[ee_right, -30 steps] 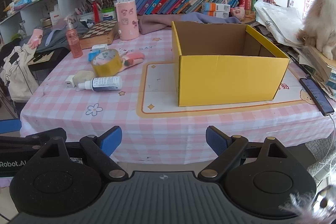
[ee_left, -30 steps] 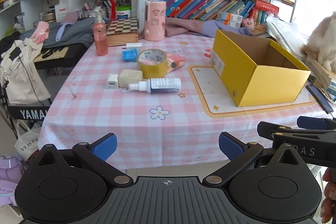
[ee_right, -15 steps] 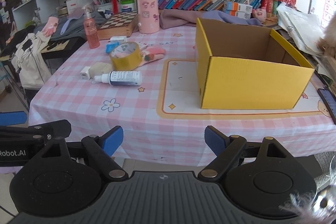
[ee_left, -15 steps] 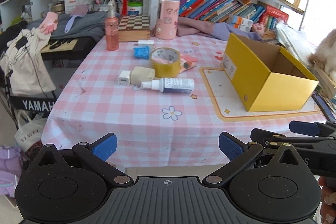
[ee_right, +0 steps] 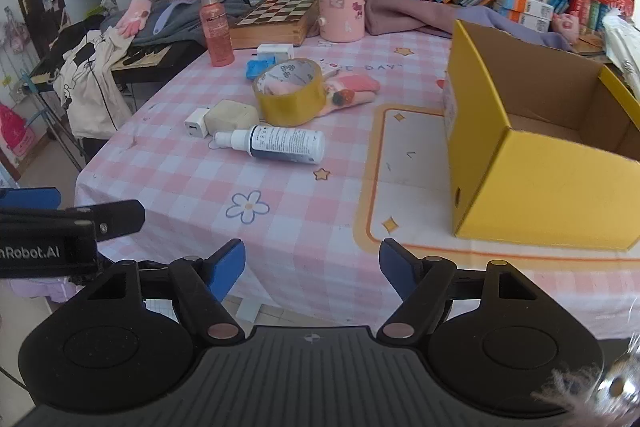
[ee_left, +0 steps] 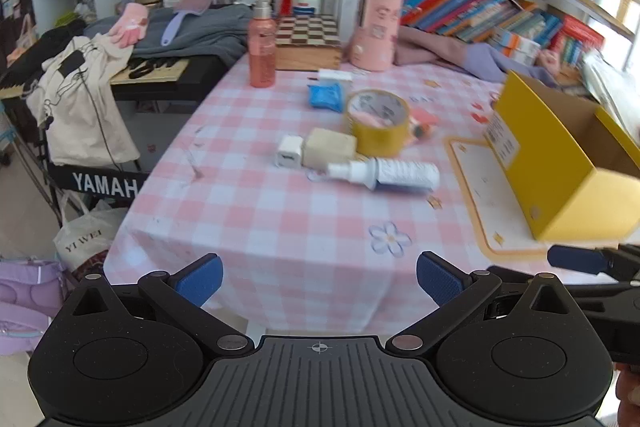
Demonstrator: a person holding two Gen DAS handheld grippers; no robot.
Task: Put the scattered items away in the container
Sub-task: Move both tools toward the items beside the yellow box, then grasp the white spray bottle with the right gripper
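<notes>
Nothing packed yet: yellow box looks empty (floor partly hidden), spray bottle and tape roll lie left; both the left gripper and right gripper gape wide, holding nothing.

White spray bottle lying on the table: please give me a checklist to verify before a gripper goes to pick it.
1. Left gripper open and empty: ok.
2. Right gripper open and empty: ok.
3. White spray bottle lies on its side, top free: ok.
4. Bottle apart from tape roll: cannot tell in the left wrist view; a small gap shows in the right wrist view.
5. Yellow box open at top: ok.
6. Box empty inside: cannot tell, floor partly hidden.
</notes>
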